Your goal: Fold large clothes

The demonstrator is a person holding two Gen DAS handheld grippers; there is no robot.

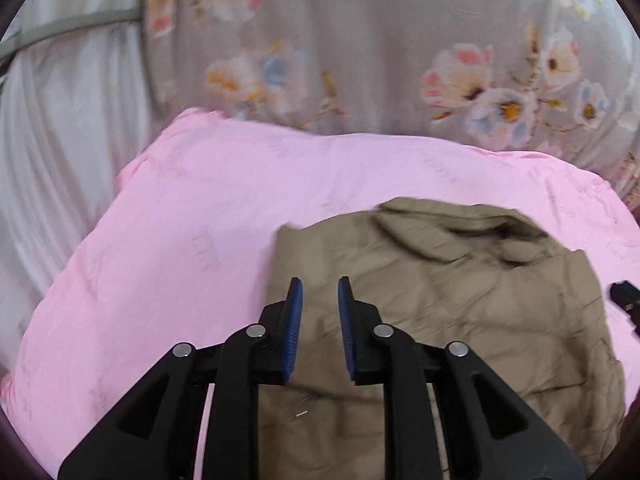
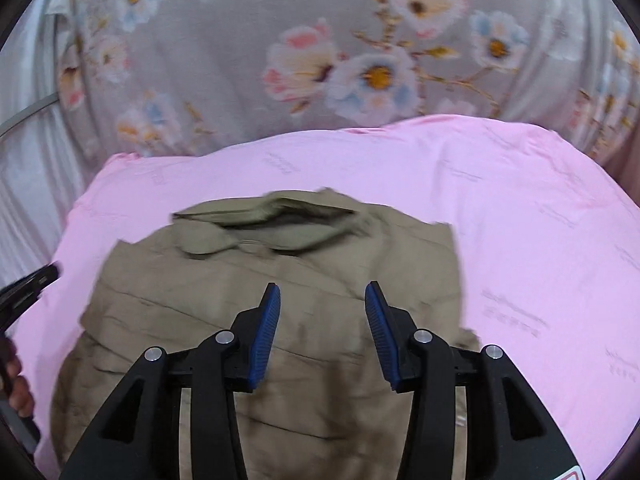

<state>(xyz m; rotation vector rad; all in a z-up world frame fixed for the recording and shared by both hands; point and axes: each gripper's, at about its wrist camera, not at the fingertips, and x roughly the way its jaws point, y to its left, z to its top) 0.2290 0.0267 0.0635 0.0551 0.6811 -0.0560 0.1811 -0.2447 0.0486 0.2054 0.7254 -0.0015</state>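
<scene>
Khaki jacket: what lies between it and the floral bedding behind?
A bare strip of the pink sheet separates the khaki jacket from the floral bedding, in both wrist views.

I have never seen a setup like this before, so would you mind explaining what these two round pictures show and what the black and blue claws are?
No robot arm is involved: a person carries a two-finger gripper in each hand, and a fisheye camera on each one looks forward along its fingers, hence the round, bent edges.

One picture is from the left gripper, the other from the right gripper. The black claws with blue pads are those grippers.

Below them lies a khaki garment, folded into a rough block with its collar at the far end, on a pink sheet. Behind is a grey flowered cover.

Both grippers are open and hold nothing; the garment lies loose beneath them. Each gripper also peeks into the other's picture at the edge.
</scene>
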